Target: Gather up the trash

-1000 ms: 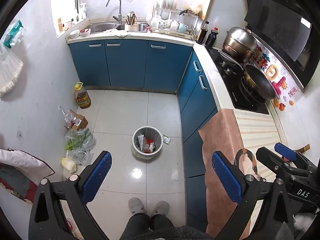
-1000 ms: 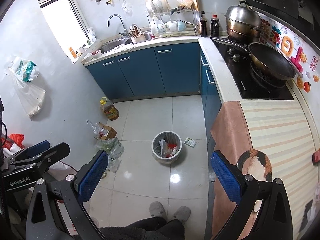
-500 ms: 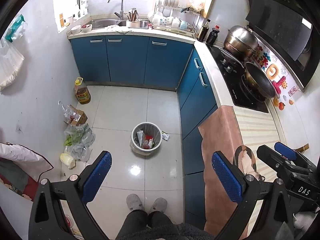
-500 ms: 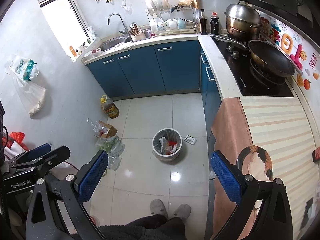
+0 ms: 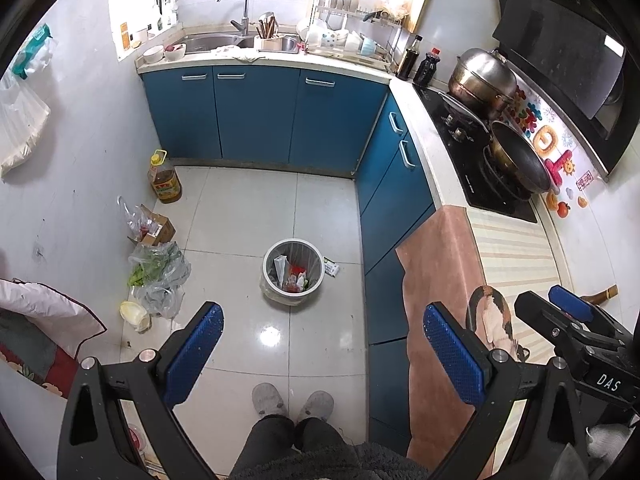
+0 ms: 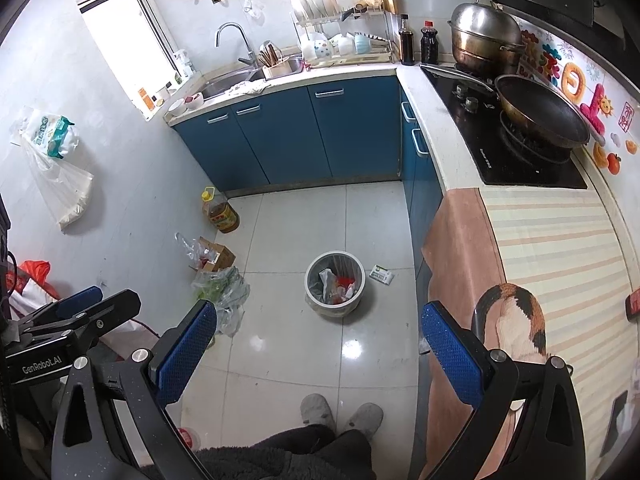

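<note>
Crinkled clear bags (image 5: 160, 276) of greens and a torn cardboard box (image 5: 154, 230) sit by the left wall. The white ribbed bin (image 5: 293, 270) mid-floor holds wrappers; a small flat packet (image 5: 331, 267) lies just beside it, uncollected. Left gripper (image 5: 320, 354) and right gripper (image 6: 318, 350) hover high, jaws spread, empty.

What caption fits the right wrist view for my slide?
Open right tool held high over a kitchen floor, facing a half-full trash bin with a small packet lying beside it.
</note>
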A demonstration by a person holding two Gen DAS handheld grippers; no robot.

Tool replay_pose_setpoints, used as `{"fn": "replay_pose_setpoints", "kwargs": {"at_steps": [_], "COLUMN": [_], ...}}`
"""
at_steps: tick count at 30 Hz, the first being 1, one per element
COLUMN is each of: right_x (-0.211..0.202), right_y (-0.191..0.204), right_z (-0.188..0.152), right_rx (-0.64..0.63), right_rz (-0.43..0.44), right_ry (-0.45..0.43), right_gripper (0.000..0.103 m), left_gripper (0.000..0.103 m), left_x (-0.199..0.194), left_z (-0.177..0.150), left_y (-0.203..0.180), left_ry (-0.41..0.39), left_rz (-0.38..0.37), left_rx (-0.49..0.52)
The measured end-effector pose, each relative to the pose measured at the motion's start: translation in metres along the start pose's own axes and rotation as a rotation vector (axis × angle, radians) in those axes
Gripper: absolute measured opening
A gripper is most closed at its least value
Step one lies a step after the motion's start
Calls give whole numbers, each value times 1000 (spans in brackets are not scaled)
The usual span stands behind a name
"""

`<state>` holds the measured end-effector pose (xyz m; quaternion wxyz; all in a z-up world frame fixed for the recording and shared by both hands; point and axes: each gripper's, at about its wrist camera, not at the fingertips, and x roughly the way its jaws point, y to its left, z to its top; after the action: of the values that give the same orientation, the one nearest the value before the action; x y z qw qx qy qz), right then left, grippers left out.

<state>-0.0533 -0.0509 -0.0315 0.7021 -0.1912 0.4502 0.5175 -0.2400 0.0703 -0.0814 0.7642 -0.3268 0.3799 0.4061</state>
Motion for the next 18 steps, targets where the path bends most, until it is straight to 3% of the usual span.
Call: {"fn": "replay_pose_setpoints", "kwargs": {"at_steps": [18], "right_x": [-3], "right_y": [-14], "right_z": [-9], "right_rx": [30], "right_rz": [-17], "right_ry": [9], "right_gripper": [103], "left_gripper": [102], "left_x": [-2], "left_z": [-6], "left_y": [-9], "left_ry": [-9], "left_rz": [35], "left_rx": [43]}}
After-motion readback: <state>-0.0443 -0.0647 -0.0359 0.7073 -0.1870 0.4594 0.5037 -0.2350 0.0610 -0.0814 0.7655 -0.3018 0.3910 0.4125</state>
